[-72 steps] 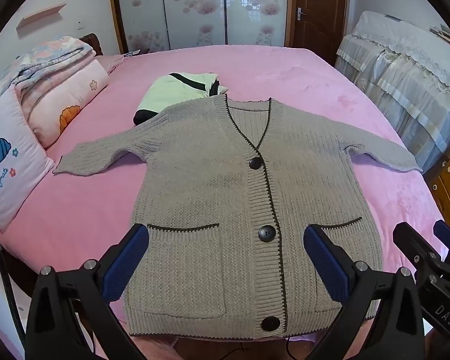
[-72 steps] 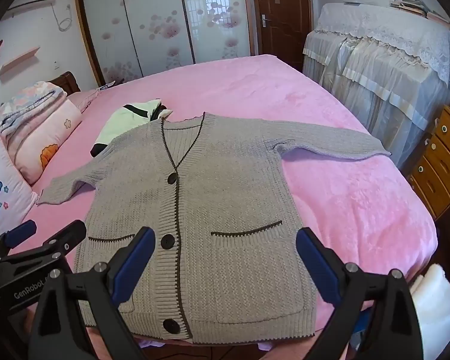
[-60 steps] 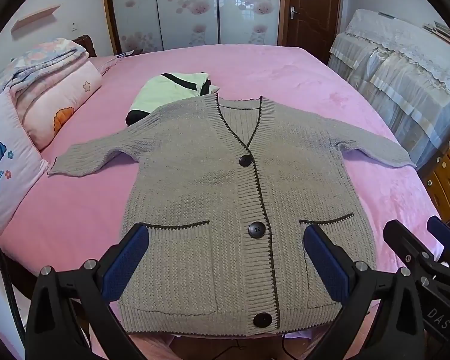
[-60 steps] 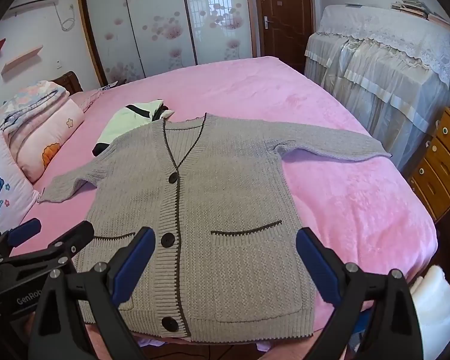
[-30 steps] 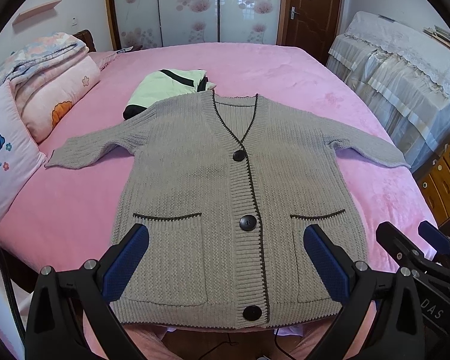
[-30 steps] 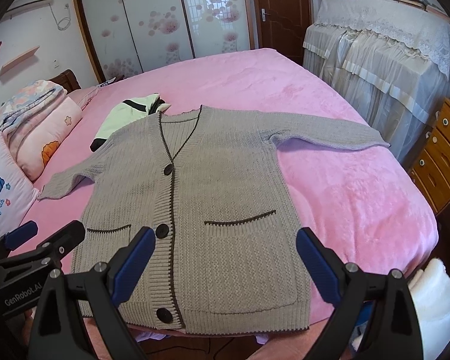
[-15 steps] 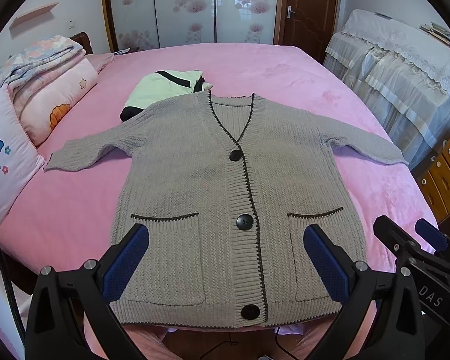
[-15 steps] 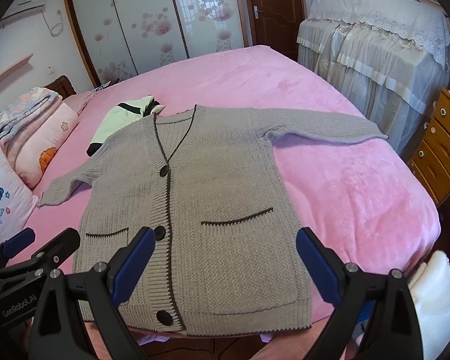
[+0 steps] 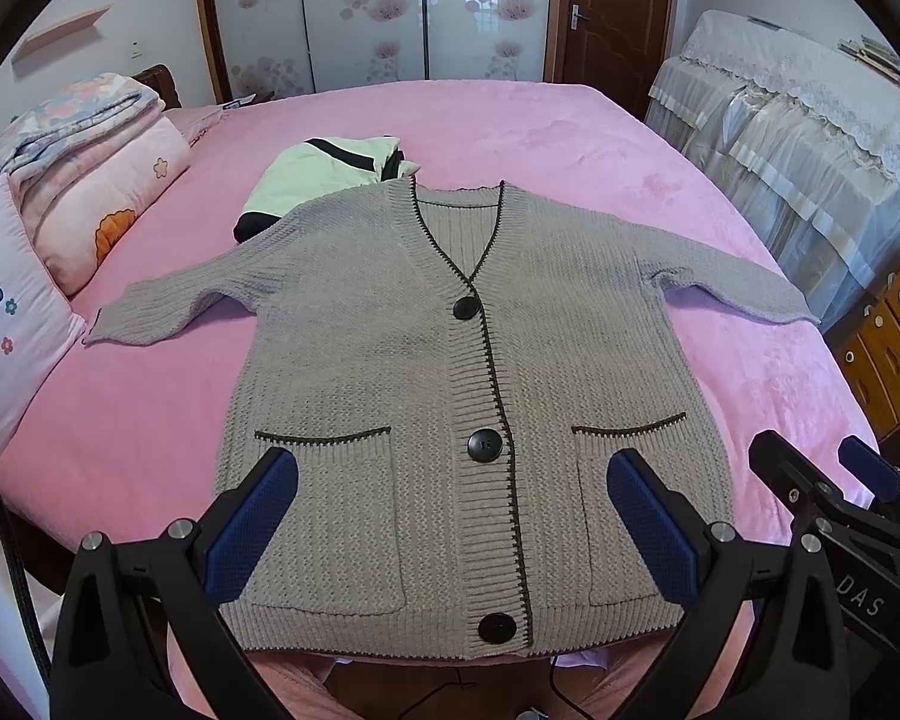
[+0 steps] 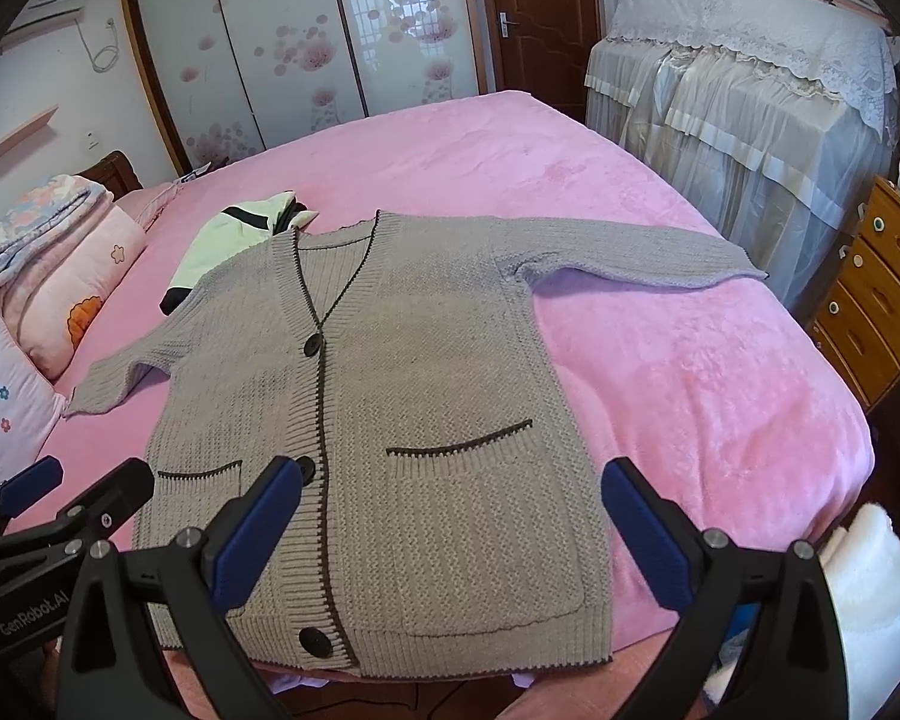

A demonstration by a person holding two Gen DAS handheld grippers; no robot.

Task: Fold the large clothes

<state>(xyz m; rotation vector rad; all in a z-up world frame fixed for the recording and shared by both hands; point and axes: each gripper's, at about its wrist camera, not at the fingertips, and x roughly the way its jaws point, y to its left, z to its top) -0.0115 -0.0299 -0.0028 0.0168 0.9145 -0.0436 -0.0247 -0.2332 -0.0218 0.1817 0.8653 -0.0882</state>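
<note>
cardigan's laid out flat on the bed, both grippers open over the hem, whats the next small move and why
Probably lower the right gripper toward the cardigan sleeve on its side and pinch the cuff, to fold it across the body. The garment lies flat and buttoned, both sleeves are spread wide, and the right jaws, just opened wider, hold nothing, like those of the left gripper.

Bare pink bed [image 9: 150, 408] flanking cardigan [image 9: 438, 372]; folded garment [image 9: 324, 171] beyond collar.
</note>
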